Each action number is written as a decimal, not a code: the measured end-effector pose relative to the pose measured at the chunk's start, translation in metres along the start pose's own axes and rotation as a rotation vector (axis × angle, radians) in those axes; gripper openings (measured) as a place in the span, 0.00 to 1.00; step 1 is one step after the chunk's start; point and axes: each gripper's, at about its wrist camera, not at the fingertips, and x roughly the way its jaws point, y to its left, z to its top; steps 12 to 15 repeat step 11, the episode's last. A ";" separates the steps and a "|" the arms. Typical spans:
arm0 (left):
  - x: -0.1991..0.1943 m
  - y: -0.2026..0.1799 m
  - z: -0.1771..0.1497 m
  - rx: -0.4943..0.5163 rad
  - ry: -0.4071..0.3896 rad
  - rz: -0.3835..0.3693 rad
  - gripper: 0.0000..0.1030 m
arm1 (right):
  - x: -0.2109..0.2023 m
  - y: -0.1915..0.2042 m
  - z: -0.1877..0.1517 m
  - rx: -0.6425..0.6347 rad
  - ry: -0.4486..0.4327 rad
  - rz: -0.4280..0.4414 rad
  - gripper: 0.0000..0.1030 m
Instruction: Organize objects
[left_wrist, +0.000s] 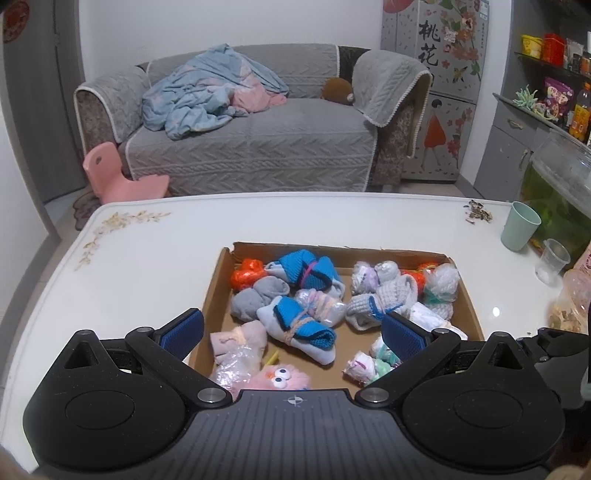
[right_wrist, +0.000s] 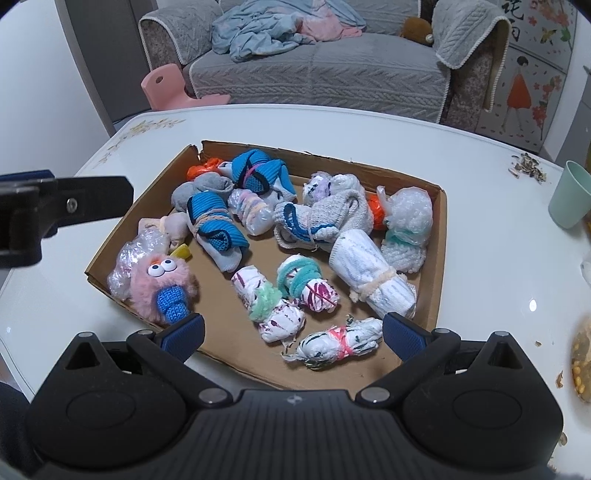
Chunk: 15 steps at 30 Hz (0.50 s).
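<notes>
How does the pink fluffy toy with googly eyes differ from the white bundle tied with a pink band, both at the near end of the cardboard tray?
The pink fluffy toy is furry and rounded; the white bundle is smooth, crinkled and elongated. The toy has googly eyes and a blue knitted piece; the bundle has dark streaks and a pink band around its middle. The toy sits at the tray's near-left corner, the bundle nearer the right. Both lie in the cardboard tray, ungripped.

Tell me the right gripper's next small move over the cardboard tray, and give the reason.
Probably ease the right gripper forward and down over the white bundle tied with a pink band. It lies nearest in the cardboard tray, apart from its neighbours, almost between the open jaws, and both the right and the left gripper are open and hold nothing.
</notes>
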 end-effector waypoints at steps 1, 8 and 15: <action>-0.001 0.000 0.001 -0.002 -0.002 0.000 0.99 | 0.000 0.001 0.000 -0.003 0.001 0.001 0.99; -0.002 0.006 0.002 -0.017 -0.015 0.014 0.99 | -0.001 0.002 0.000 -0.004 -0.003 0.004 0.99; 0.000 0.008 0.002 -0.027 -0.001 0.014 0.99 | -0.001 0.003 0.000 -0.004 -0.008 0.008 0.99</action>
